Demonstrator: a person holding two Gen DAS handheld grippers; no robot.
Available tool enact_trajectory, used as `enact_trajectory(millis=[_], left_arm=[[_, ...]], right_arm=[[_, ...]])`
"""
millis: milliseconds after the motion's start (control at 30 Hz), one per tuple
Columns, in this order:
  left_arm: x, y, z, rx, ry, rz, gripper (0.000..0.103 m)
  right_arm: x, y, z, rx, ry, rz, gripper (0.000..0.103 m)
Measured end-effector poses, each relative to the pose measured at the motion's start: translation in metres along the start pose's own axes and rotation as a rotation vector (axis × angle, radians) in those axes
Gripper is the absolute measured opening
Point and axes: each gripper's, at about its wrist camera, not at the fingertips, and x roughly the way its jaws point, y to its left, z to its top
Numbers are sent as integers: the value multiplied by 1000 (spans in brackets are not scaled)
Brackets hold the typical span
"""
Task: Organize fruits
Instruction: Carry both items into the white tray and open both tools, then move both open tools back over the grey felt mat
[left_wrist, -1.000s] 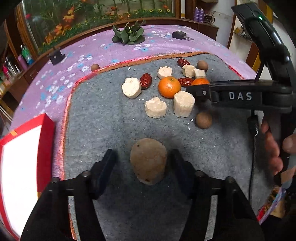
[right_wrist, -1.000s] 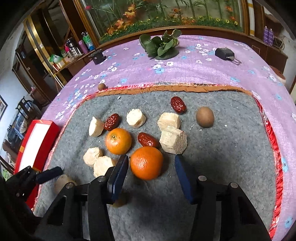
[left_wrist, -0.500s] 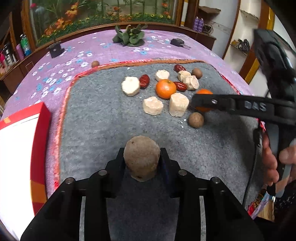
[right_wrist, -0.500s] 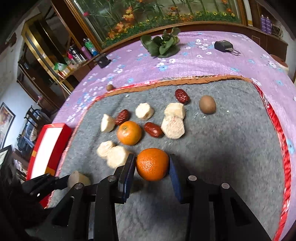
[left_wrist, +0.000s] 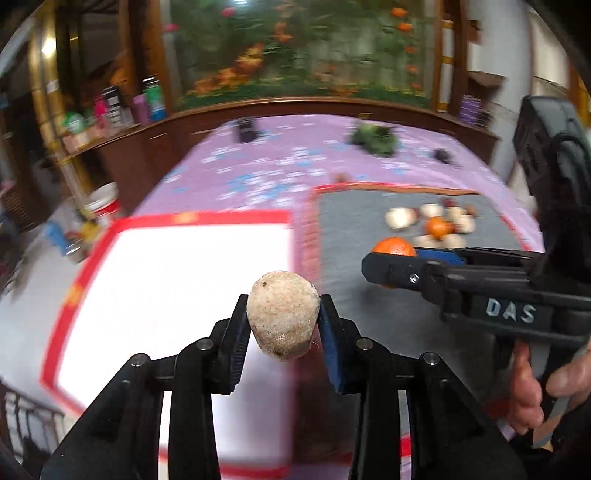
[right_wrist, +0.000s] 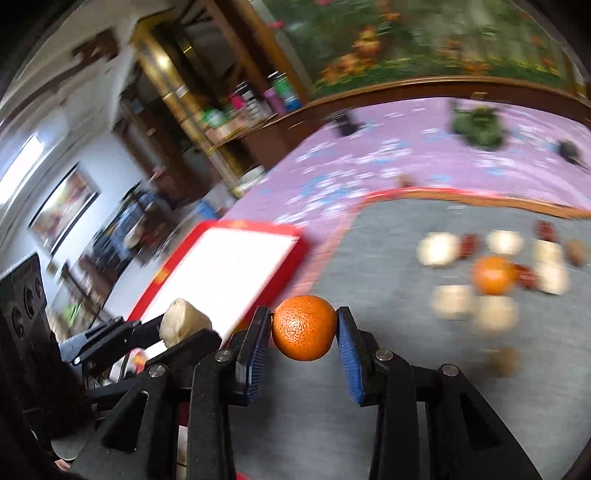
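Note:
My left gripper is shut on a pale beige fruit chunk, lifted over the right edge of the white, red-rimmed tray. My right gripper is shut on an orange, raised above the grey mat near its left edge. In the left wrist view the right gripper comes in from the right with the orange in it. In the right wrist view the left gripper shows at lower left with its chunk in front of the tray.
On the mat lie a second orange, several pale chunks, red dates and a brown round fruit. A green plant and small dark objects sit on the purple flowered cloth. Shelves with bottles stand at the left.
Both grippers closed on their fruit, the left on the beige chunk, the right on the orange. Both then lifted off the mat and swung left toward the red-rimmed tray.

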Motion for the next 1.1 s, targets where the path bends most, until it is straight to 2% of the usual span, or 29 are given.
enact_trajectory(millis=[167, 367, 500, 667, 700, 767, 800, 867, 900, 967, 1033, 1100], left_arm=[[5, 50, -21, -57, 36, 140, 33], [14, 83, -38, -111, 69, 200, 33], [19, 98, -45, -152, 65, 248, 33], [29, 106, -48, -181, 103, 270, 34], [30, 106, -48, -181, 113, 278, 36], [27, 105, -46, -178, 109, 306, 51], [24, 105, -45, -174, 92, 329, 55], [14, 103, -42, -163, 51, 379, 70], [7, 102, -40, -157, 24, 405, 72], [-7, 100, -35, -148, -27, 432, 79], [-19, 94, -29, -143, -70, 413, 83], [-31, 84, -24, -137, -106, 358, 83]], right_arm=[[44, 57, -2, -79, 49, 75, 37], [83, 86, -11, -106, 114, 91, 37], [106, 90, -18, -128, 160, 34, 37], [109, 101, -22, -195, 163, -36, 38], [111, 103, -22, -205, 166, -45, 38], [111, 106, -23, -230, 177, -64, 42], [109, 107, -23, -240, 175, -68, 44], [99, 109, -21, -259, 162, -93, 58], [92, 109, -21, -262, 148, -95, 62], [72, 105, -18, -265, 90, -94, 63], [53, 98, -13, -255, 38, -102, 67], [31, 86, -9, -234, -23, -121, 70]])
